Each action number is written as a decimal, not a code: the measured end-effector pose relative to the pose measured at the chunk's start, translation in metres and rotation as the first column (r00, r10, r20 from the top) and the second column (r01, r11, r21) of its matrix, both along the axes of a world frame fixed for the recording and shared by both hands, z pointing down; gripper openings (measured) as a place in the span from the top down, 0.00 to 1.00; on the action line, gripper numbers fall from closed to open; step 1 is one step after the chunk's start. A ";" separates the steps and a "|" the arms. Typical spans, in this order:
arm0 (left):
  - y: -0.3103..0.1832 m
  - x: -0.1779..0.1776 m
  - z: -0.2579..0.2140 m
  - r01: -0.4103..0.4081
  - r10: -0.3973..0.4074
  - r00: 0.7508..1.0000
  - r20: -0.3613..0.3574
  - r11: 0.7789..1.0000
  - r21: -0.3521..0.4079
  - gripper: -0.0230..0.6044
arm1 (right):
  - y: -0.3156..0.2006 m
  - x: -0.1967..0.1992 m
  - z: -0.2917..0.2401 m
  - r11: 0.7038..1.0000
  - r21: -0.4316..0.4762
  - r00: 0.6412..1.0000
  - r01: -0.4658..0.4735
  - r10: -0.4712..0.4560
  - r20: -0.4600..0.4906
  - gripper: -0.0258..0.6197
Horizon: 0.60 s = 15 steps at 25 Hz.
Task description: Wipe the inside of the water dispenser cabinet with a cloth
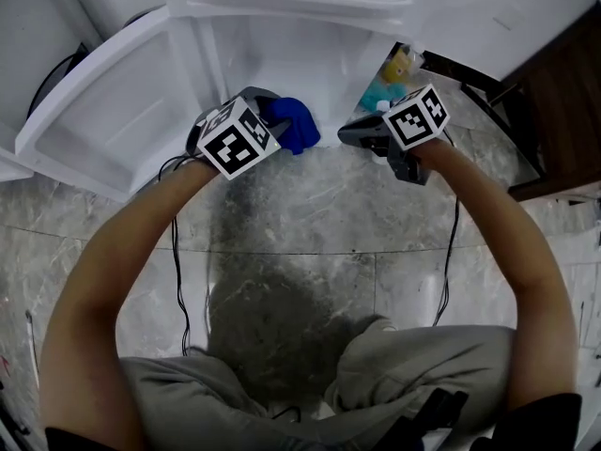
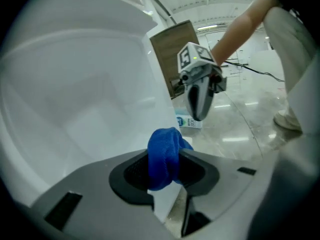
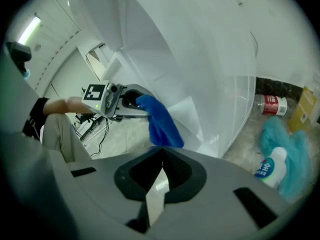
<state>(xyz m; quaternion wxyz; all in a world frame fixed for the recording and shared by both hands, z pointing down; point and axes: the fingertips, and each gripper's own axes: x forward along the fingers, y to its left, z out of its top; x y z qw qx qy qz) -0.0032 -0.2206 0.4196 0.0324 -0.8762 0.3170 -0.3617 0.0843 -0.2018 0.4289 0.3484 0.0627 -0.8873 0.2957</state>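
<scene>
Grey trousers (image 1: 282, 393) fill the bottom of the head view, and two bare forearms reach forward from them over a grey marbled floor (image 1: 310, 224) crossed by thin black cables (image 1: 176, 252). At the left, the left tongs (image 1: 272, 113) are clamped on a bunched blue cloth (image 1: 295, 125); the left gripper view shows the cloth (image 2: 164, 146) pinched between the two dark pads, with its bulk bulging out above them. The cloth sits at the lower front edge of the white water dispenser cabinet (image 1: 282, 59), just at the opening, but whether it presses on the white surface cannot be told. The cabinet door (image 1: 103, 111) stands swung open at the left of the head view. The right tongs (image 1: 352, 136) are near the cloth, a little to its right, pointing toward the same opening; in the right gripper view their tips (image 3: 161, 151) meet with nothing between them, so they are closed and empty. Beyond them that view shows the cloth hanging from the left tongs (image 3: 131, 103) beside the cabinet's white wall. On the floor to the cabinet's right lie a teal rag (image 3: 287, 144), a white bottle with a blue label (image 3: 272, 166), a clear bottle with a red label (image 3: 269, 105) and a yellow box (image 3: 303, 106). Dark wooden furniture (image 1: 554, 83) stands at the right edge of the head view.
</scene>
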 end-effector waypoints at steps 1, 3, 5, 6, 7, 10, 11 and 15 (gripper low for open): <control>-0.010 0.002 0.001 0.033 -0.033 0.999 -0.001 0.999 0.000 0.75 | 0.002 0.003 0.003 1.000 0.007 1.000 0.005 -0.005 -0.002 0.96; -0.029 0.010 0.006 0.061 -0.062 0.998 0.023 0.998 0.016 0.75 | 0.009 0.007 0.009 1.000 0.000 1.000 0.015 -0.015 0.001 0.96; -0.046 0.022 0.015 0.062 -0.065 0.996 0.062 0.997 0.042 0.75 | 0.019 0.013 0.016 0.999 -0.018 1.000 0.031 -0.031 -0.001 0.96; -0.054 0.027 0.019 0.066 -0.070 0.995 0.077 0.996 0.054 0.75 | 0.023 0.016 0.019 0.999 -0.024 0.999 0.039 -0.039 -0.003 0.96; -0.063 0.031 0.024 0.074 -0.079 0.993 0.089 0.995 0.063 0.75 | 0.027 0.020 0.022 0.999 -0.026 0.999 0.046 -0.047 -0.005 0.96; -0.087 0.039 0.038 0.094 -0.105 0.985 0.134 0.992 0.089 0.75 | 0.033 0.029 0.028 0.997 0.032 0.998 0.070 -0.070 -0.008 0.96; -0.094 0.041 0.043 0.097 -0.111 0.983 0.148 0.991 0.096 0.75 | 0.034 0.031 0.028 0.994 0.078 0.997 0.079 -0.079 -0.005 0.96; -0.117 0.056 0.059 0.101 -0.118 0.980 0.161 0.989 0.110 0.75 | 0.038 0.034 0.027 0.973 0.207 0.995 0.099 -0.100 -0.006 0.96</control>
